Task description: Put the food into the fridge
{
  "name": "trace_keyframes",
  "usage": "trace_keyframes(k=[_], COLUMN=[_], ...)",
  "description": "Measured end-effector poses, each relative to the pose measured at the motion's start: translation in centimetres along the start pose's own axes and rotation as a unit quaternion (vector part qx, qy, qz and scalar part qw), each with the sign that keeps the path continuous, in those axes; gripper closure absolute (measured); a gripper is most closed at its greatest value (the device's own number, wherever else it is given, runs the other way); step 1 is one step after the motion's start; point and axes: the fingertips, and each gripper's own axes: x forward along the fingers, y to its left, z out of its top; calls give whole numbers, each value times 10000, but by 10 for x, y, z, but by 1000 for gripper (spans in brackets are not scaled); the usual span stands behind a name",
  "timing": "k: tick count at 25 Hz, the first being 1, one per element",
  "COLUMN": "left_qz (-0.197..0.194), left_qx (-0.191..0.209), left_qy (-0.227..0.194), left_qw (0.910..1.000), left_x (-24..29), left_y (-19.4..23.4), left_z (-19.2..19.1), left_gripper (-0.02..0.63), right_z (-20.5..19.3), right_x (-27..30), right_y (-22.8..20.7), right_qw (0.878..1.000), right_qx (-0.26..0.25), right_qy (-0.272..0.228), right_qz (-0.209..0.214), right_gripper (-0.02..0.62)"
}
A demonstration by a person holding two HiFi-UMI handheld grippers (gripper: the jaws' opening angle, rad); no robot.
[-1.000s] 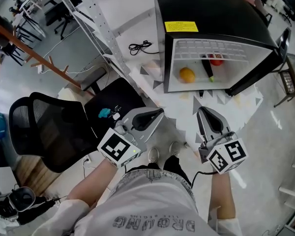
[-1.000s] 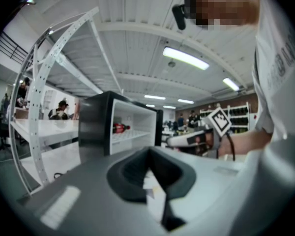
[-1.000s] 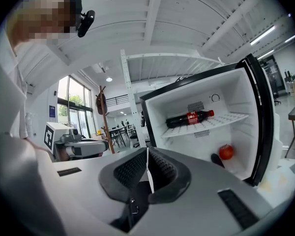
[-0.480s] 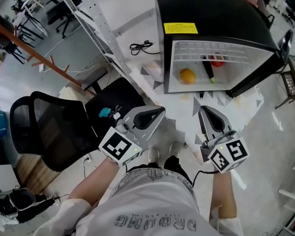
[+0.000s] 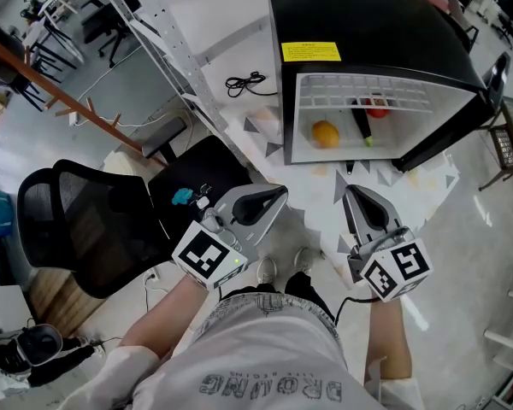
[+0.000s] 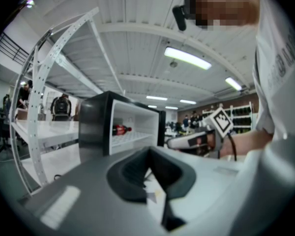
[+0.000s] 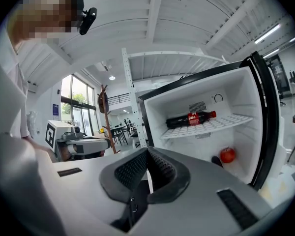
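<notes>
Food already lies inside the open fridge [image 5: 368,24] at the upper right of the head view. An orange [image 5: 325,132] sits on its floor and a red round fruit [image 5: 376,107] lies further right. Between them is a dark long thing [image 5: 362,120] that I cannot name. The right gripper view also shows a cola bottle [image 7: 189,118] lying on the wire shelf [image 7: 231,121]. No food shows outside the fridge.

Both tongs hang low in the frame, well apart from the fridge. The left gripper [image 5: 276,195] and the right gripper [image 5: 350,191] each have their pads pressed together on nothing.

On handling, my judgement is this:
- **Orange:** it looks firm and light but will roll, so pinch it across its middle.
- **Red fruit:** it looks smooth and easily bruised, so it needs a gentle squeeze.
- **Bottle:** it is likely heavier, slick and round, and best taken around its labelled waist.
</notes>
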Motion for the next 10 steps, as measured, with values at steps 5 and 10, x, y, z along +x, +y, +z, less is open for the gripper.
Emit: trace_keyframes(k=[5,10], left_qz=[-11,-14], left_qx=[8,22], left_qy=[4,-7], left_qw=[10000,10000], left_x=[2,5], left_y=[-1,-2], left_z=[1,2], left_gripper=[600,600], right_z=[2,4], right_x=[-1,-1], right_y=[0,-1], right_qw=[10000,9999], right_qx=[-27,-74], right_qy=[-2,10], right_qz=[32,68], right_gripper=[592,592])
